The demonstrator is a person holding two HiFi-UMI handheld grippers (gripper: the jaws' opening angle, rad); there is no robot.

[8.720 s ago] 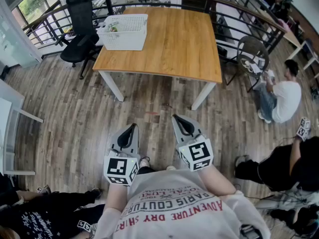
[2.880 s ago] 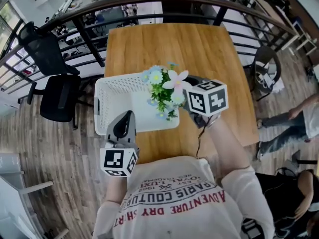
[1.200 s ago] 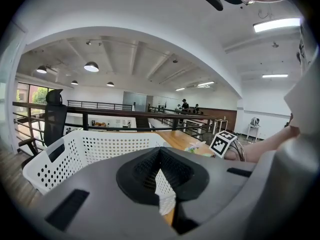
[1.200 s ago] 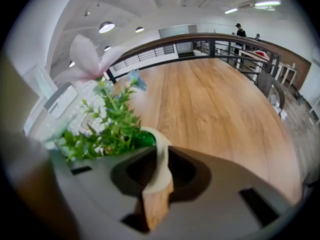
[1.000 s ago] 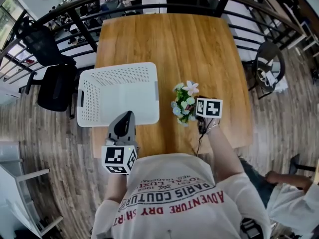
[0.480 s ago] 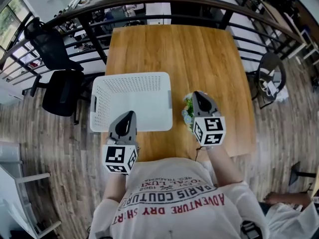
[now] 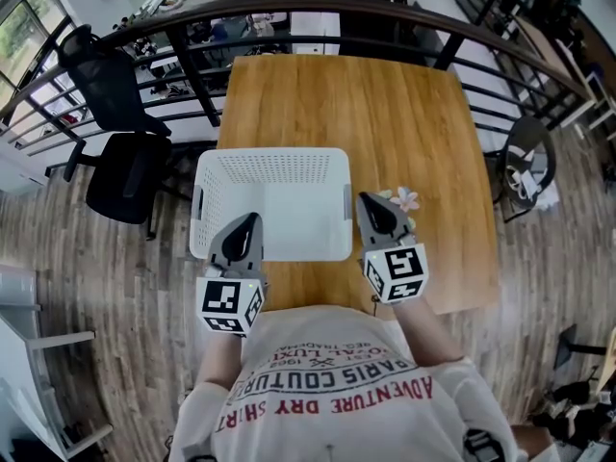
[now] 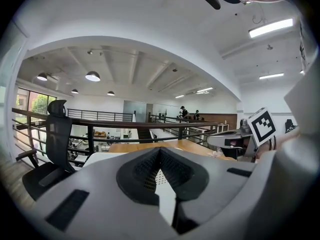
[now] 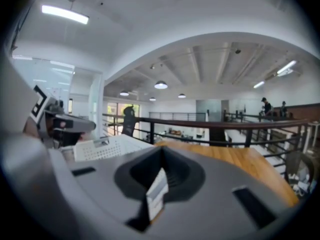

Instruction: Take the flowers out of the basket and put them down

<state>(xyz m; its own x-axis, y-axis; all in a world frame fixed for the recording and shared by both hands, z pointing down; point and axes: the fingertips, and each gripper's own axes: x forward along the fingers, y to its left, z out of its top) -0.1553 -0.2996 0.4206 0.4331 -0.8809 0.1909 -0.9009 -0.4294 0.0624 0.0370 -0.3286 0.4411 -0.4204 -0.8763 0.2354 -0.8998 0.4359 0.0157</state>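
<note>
The white basket (image 7: 269, 200) sits on the wooden table (image 7: 404, 114), and nothing shows inside it. The flowers (image 7: 404, 200), pink and pale with green leaves, lie on the table just right of the basket, mostly hidden behind my right gripper (image 7: 369, 200). That gripper is shut with nothing in it and hovers at the basket's right front corner. My left gripper (image 7: 252, 221) is also shut and empty, held over the basket's front edge. In the left gripper view the flowers (image 8: 216, 154) show as a small pale spot beside the other gripper.
A black railing (image 7: 337, 8) runs behind the table. A black office chair (image 7: 115, 162) stands to the left and a round chair (image 7: 527, 166) to the right. The table's far half is bare wood. The basket (image 9: 107, 146) shows left in the right gripper view.
My right gripper has let go of the flowers, shut, and drawn back left toward me. The flowers stay on the table. The left gripper has barely moved.
</note>
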